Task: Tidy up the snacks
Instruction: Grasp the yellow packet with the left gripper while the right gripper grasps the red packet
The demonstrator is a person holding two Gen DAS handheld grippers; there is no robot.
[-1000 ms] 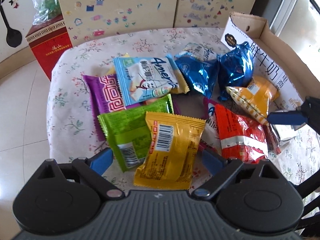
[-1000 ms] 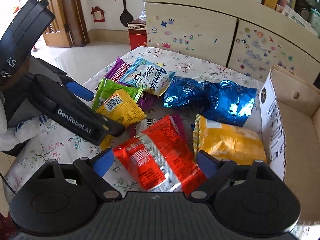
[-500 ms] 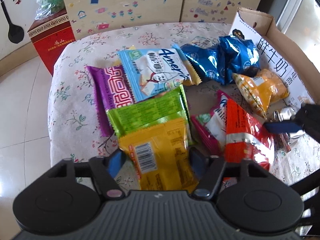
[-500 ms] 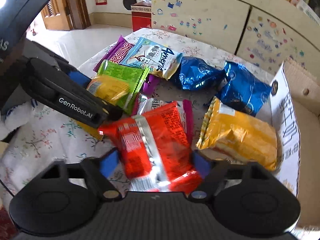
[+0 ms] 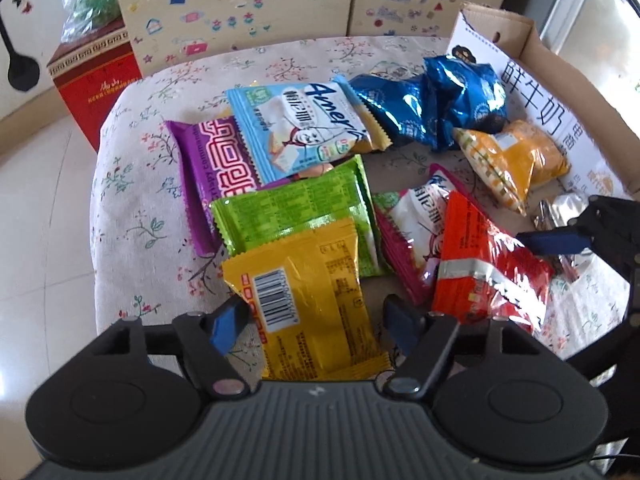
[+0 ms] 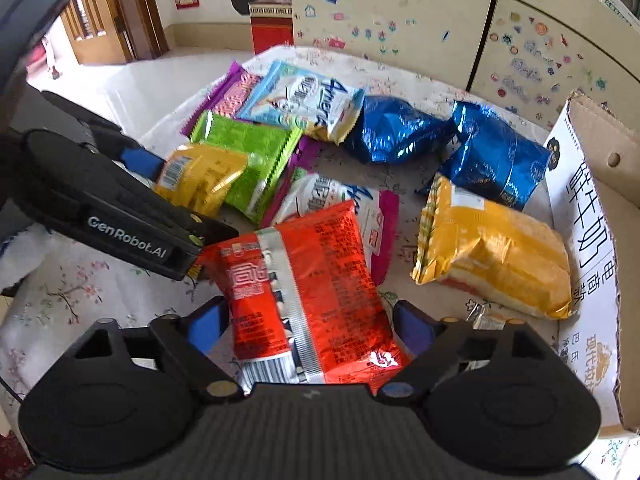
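Several snack packets lie on a floral tablecloth (image 5: 132,184). My left gripper (image 5: 314,322) is closed on the near end of a yellow packet (image 5: 308,296), which rests on a green packet (image 5: 296,208). My right gripper (image 6: 310,322) is closed on the near end of a red packet (image 6: 308,280), which lies over a white and magenta packet (image 6: 360,208). The red packet also shows in the left wrist view (image 5: 484,264). The yellow packet shows in the right wrist view (image 6: 200,176), held by the left gripper's fingers (image 6: 132,160).
A light blue packet (image 5: 300,128), a purple packet (image 5: 216,168), two shiny blue bags (image 5: 440,104) and an orange bag (image 5: 512,160) lie further back. An open cardboard box (image 6: 592,208) stands at the right. A red box (image 5: 96,80) and cabinets stand behind the table.
Both grippers moved forward over their packets and narrowed from wide open until the fingers press the yellow and the red packet. The red packet has shifted between the right fingers.
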